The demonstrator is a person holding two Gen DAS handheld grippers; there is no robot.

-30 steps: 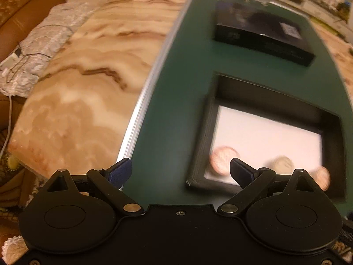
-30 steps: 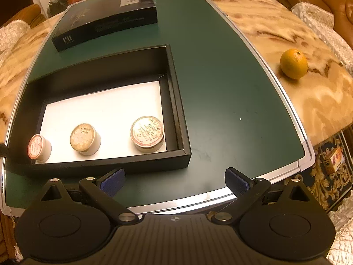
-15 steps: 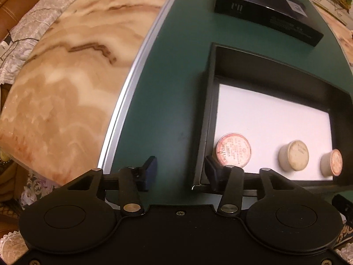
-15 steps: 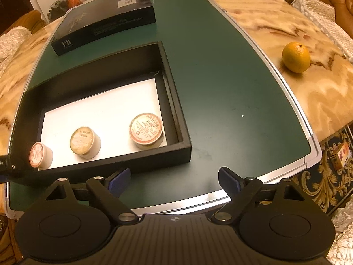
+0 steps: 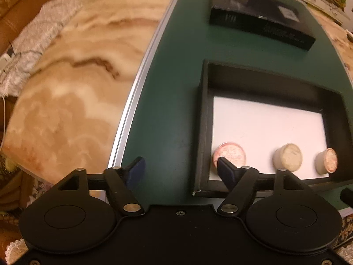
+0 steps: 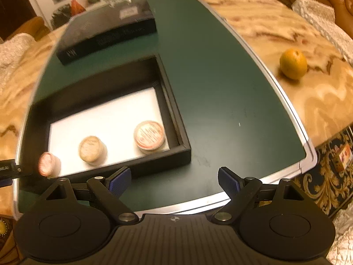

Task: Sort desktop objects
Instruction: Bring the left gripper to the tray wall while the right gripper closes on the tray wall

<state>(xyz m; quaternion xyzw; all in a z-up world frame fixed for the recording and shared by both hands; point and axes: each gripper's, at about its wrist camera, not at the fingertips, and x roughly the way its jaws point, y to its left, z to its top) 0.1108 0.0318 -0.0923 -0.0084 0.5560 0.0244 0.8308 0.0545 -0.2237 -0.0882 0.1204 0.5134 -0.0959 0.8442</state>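
Left gripper point(image 5: 179, 169) jaws opening, nothing between; right gripper point(image 6: 174, 180) spread wide, empty. Three jars point(image 6: 149, 137) sit in black tray point(image 6: 174, 110) on green mat point(image 6: 220, 88). We judge sorting nearly finished; orange point(image 6: 293, 63) maybe next, right side.

Dim warm indoor light, motion blur in both views, heavy fisheye bending at edges, slight glare.
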